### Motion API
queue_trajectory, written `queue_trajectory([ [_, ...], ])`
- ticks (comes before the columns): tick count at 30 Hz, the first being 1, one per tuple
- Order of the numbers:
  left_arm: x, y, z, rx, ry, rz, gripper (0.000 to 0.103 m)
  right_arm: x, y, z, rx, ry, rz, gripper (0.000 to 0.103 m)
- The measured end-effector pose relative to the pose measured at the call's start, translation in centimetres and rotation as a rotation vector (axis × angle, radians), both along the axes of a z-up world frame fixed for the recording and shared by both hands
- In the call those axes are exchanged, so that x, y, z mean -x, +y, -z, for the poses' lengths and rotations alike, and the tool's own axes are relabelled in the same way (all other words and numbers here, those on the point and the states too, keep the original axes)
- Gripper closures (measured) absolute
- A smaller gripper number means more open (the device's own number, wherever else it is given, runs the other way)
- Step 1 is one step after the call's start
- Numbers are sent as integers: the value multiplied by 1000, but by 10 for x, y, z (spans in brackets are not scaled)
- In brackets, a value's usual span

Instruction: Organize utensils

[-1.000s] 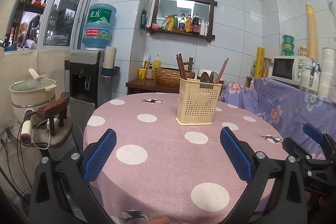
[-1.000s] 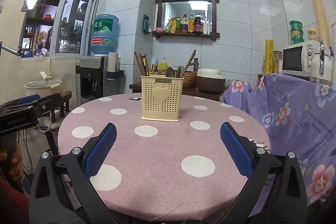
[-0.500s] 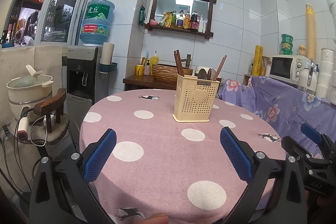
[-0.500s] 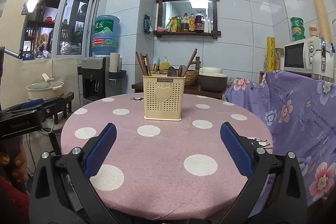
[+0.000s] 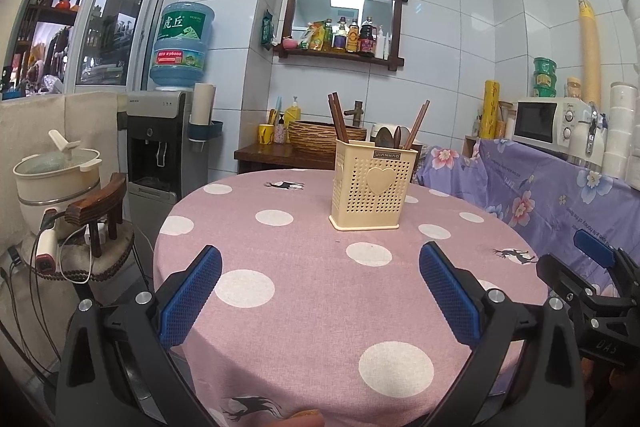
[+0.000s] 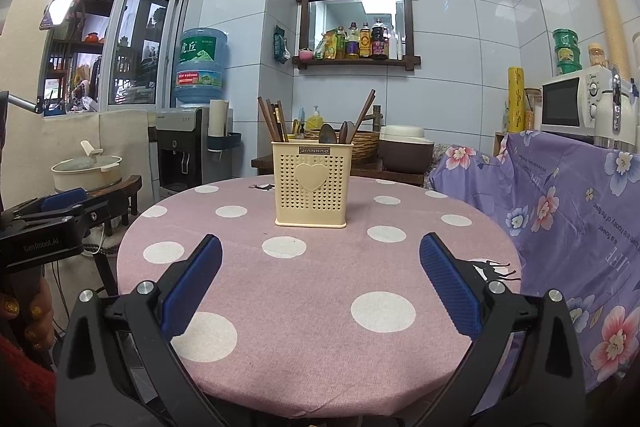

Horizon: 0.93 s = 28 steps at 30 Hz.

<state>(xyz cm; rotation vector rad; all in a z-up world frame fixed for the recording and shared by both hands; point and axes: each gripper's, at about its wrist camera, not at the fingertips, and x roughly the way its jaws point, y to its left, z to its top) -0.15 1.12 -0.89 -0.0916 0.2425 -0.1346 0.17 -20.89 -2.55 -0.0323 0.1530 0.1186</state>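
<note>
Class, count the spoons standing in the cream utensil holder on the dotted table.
2 spoons show, side by side in the utensil holder, right of the centre, bowls up between the chopstick bunches. Others may sit hidden below the rim.

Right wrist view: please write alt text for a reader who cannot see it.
A cream utensil holder with chopsticks and spoons stands on a round pink polka-dot table. The open right gripper hovers empty in front.

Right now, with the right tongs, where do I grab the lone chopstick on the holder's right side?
Take the lone chopstick on its bare upper shaft, coming from above. It leans right, clear of the spoons, while the holder hides its lower end. Right tongs are open.
</note>
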Motion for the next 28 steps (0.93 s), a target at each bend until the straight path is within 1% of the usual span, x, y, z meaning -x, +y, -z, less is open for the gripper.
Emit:
queue_trajectory([
  [3, -1, 1, 0, 16, 7, -1, 5, 0, 0, 0, -1, -1, -1, 5],
  [10, -1, 1, 1, 15, 6, 0, 5, 0, 1, 2, -3, 2, -2, 5],
  [14, -1, 4, 1, 28, 3, -5, 5, 0, 1, 1, -3, 2, -1, 5],
  [28, -3, 5, 1, 12, 20, -17, 5, 2, 6, 7, -12, 13, -4, 5],
])
